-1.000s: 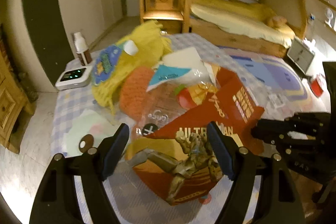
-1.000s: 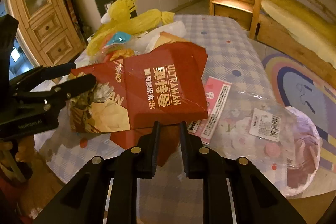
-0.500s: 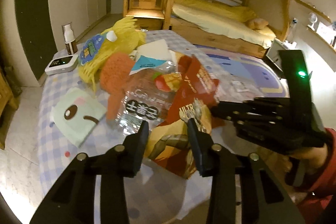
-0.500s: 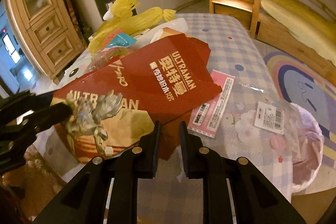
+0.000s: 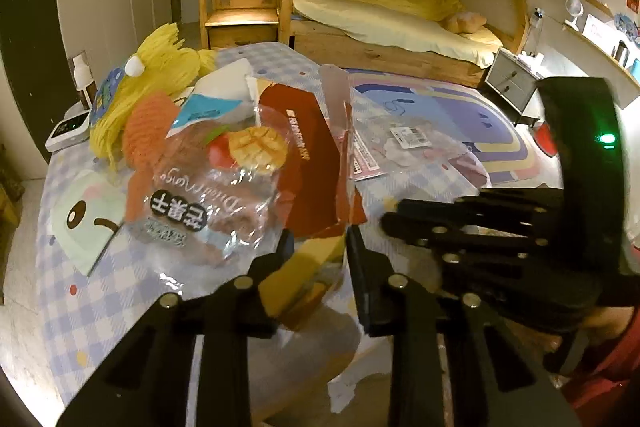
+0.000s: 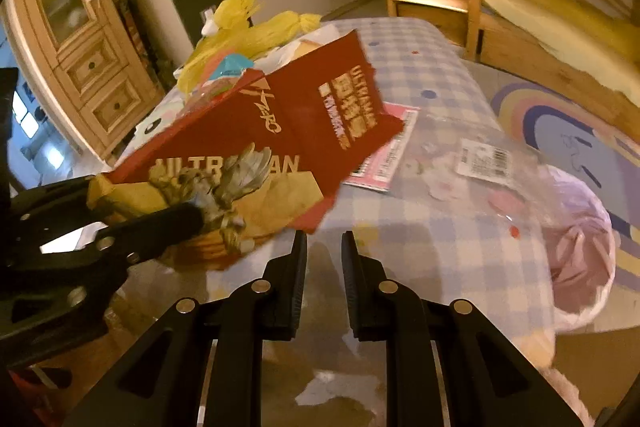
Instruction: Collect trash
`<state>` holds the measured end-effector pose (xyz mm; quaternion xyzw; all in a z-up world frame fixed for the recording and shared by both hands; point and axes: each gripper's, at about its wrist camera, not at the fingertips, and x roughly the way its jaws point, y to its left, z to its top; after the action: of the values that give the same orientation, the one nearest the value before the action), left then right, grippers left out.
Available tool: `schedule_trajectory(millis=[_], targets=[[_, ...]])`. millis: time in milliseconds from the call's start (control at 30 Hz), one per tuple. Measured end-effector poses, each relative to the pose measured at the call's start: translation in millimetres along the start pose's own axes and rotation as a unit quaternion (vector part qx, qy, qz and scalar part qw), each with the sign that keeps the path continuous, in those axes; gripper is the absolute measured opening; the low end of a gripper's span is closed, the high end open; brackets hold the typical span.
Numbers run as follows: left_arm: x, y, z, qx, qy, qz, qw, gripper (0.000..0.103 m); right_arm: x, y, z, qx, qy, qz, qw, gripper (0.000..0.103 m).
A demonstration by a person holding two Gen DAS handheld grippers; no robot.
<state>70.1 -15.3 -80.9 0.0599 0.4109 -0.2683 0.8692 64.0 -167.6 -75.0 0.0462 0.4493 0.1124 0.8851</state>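
- The red Ultraman carton (image 6: 280,131), torn and flattened, is held off the near edge of the checked table (image 6: 440,235), tilted, its yellow lower end nearest the cameras.
- The left gripper (image 5: 316,251) is clamped on that yellow end; in the right wrist view one of its black fingers lies across the printed figure.
- The right gripper (image 6: 324,247) sits just beside the carton's lower red corner, its jaws nearly together with a narrow gap between them and nothing in that gap.
- A clear dried-mango bag (image 5: 208,187) lies just left of the carton, overlapping its edge.
- A clear plastic wrapper (image 6: 480,163) with a barcode label and a pink printed slip (image 6: 384,155) lie on the table to the right of the carton.
- Behind, a yellow yarn toy (image 5: 152,79), an orange knitted piece (image 5: 144,127) and a pale green face card (image 5: 84,215) share the table.
- A white bottle (image 5: 82,79) stands at the far left corner.
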Motion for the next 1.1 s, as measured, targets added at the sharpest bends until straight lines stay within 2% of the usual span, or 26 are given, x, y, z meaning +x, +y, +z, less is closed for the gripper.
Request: schedule_trajectory(millis=[33, 100, 333, 500, 567, 633, 667, 733, 900, 1100], targets=[[0, -3, 0, 0.002, -0.002, -0.001, 1.0, 0.018, -7, -2, -2, 0.002, -0.004, -0.004, 1.0, 0.019], [-2, -9, 0, 0.013, -0.011, -0.001, 0.9999, 0.003, -21, -5, -6, 0.006, -0.013, -0.009, 1.0, 0.019], [-21, -40, 4, 0.077, -0.068, 0.025, 0.9944, 0.002, -58, -15, -14, 0.011, -0.05, -0.026, 0.998, 0.019], [-43, -48, 10, 0.09, -0.101, 0.037, 0.9901, 0.002, -69, -24, -11, 0.013, -0.065, -0.034, 0.997, 0.02], [-52, -45, 14, 0.082, -0.112, 0.044, 0.9894, 0.002, -68, -30, -7, 0.016, -0.064, -0.039, 0.997, 0.027], [-63, -40, 15, 0.066, -0.121, 0.054, 0.989, 0.002, -62, -37, -4, 0.026, -0.059, -0.039, 0.997, 0.04], [-68, -37, 15, 0.056, -0.126, 0.058, 0.9887, 0.002, -61, -39, -4, 0.029, -0.058, -0.04, 0.997, 0.042], [-77, -28, 14, 0.036, -0.133, 0.066, 0.9882, 0.002, -54, -43, -1, 0.036, -0.054, -0.042, 0.997, 0.055], [-78, -4, 3, 0.008, -0.126, 0.11, 0.9859, 0.002, -39, -44, 8, 0.04, -0.044, -0.028, 0.998, 0.056], [-61, 25, -13, -0.047, -0.095, 0.099, 0.9894, 0.002, -9, -16, 33, 0.001, -0.037, 0.016, 0.999, 0.056]])
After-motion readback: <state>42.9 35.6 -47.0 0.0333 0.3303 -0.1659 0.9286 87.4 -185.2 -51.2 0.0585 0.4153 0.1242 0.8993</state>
